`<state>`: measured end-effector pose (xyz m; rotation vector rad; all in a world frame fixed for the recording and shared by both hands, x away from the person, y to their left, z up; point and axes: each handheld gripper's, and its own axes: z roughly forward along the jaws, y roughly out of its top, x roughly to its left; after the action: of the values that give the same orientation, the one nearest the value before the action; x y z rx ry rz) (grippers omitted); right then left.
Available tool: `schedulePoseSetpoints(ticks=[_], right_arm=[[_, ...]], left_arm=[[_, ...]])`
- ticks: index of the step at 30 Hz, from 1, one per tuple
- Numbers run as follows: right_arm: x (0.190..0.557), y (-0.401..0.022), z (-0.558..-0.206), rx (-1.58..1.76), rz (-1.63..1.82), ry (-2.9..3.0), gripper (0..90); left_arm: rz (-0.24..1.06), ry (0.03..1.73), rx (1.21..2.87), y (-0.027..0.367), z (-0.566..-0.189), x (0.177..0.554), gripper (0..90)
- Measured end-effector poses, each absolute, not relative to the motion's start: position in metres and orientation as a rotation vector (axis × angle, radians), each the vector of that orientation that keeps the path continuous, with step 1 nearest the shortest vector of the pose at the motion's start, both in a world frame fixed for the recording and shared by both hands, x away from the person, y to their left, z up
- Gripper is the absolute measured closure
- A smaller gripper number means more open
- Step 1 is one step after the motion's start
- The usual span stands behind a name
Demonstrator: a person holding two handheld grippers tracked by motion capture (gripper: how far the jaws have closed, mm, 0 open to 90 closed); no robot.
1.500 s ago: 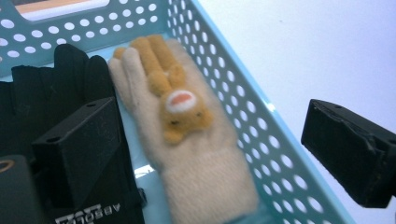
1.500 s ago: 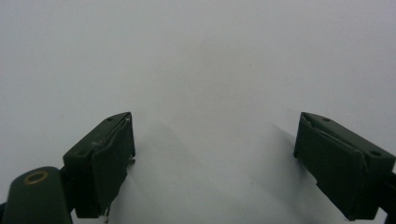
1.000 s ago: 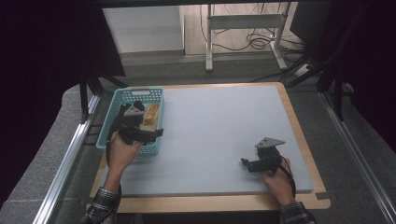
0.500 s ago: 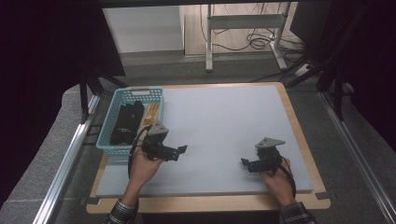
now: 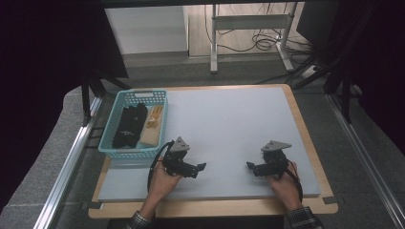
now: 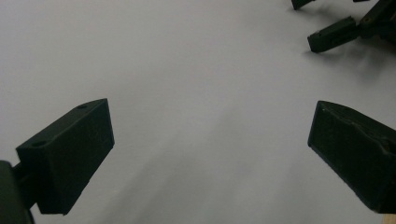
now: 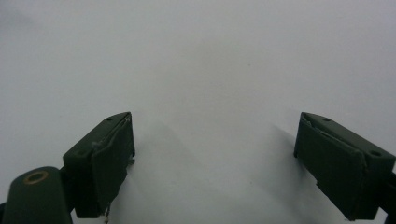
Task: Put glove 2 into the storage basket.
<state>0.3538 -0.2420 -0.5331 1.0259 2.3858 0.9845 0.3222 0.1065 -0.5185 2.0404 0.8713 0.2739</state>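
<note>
Basket (image 5: 111, 144) just left of the empty, spread left claw (image 5: 200, 168).

Turquoise lattice basket (image 5: 110, 147) at centre left, holding a black bundle (image 5: 129, 126) and tan, pale-yellow pieces (image 5: 153, 128). Pale grey mat (image 5: 229, 114) mid-frame on a light wooden board (image 5: 305, 124). Black grippers, left (image 5: 199, 168) and right (image 5: 250, 167), with grey plates, lower centre. Plaid cuffs (image 5: 301, 220) at bottom edge.
</note>
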Motion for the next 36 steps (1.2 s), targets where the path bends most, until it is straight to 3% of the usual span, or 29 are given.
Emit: schedulePoseSetpoints(ticks=[15,36], right_arm=[[0.354,-0.242,-0.533,1.026,0.985,2.386,12.0],[0.354,-0.242,-0.533,1.026,0.986,2.386,12.0]], left_arm=[[0.285,0.846,2.147,0.088,-0.542,0.318,0.5],[0.322,0.846,2.235,0.078,-0.546,0.318,1.1]])
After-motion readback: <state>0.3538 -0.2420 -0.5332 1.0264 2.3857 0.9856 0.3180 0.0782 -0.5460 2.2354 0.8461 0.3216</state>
